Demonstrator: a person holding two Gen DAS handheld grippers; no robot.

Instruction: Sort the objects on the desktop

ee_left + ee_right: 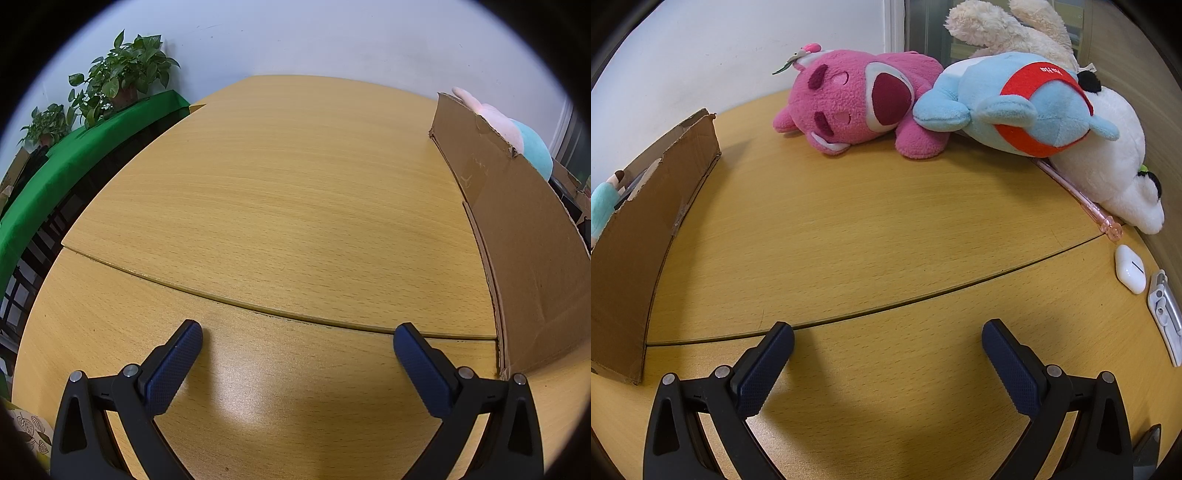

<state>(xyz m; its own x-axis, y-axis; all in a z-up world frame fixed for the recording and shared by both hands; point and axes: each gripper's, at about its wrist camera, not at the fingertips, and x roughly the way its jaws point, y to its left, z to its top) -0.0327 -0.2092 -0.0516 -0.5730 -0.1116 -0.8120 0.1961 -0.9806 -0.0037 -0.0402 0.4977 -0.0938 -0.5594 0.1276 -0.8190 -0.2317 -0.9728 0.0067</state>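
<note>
In the right wrist view a pink plush bear (pixel 857 103), a blue plush with a red band (pixel 1015 107), a white plush (pixel 1108 166) and a cream plush (pixel 1008 26) lie piled at the far right of the wooden table (pixel 849 221). A pink pen (pixel 1082 199), a white earbud case (pixel 1130 273) and a silver clip-like item (pixel 1165 314) lie at the right edge. A cardboard box (pixel 639 229) stands at the left; it also shows in the left wrist view (pixel 517 229) at the right. My right gripper (pixel 888 343) and left gripper (pixel 297 345) are both open and empty above the table.
A teal plush (pixel 602 206) sticks out of the box. In the left wrist view potted plants (pixel 122 74) stand on a green-covered shelf (pixel 55 177) beyond the table's left edge. A seam (pixel 258 310) crosses the tabletop. A leaf-patterned item (pixel 29 432) lies at the lower left.
</note>
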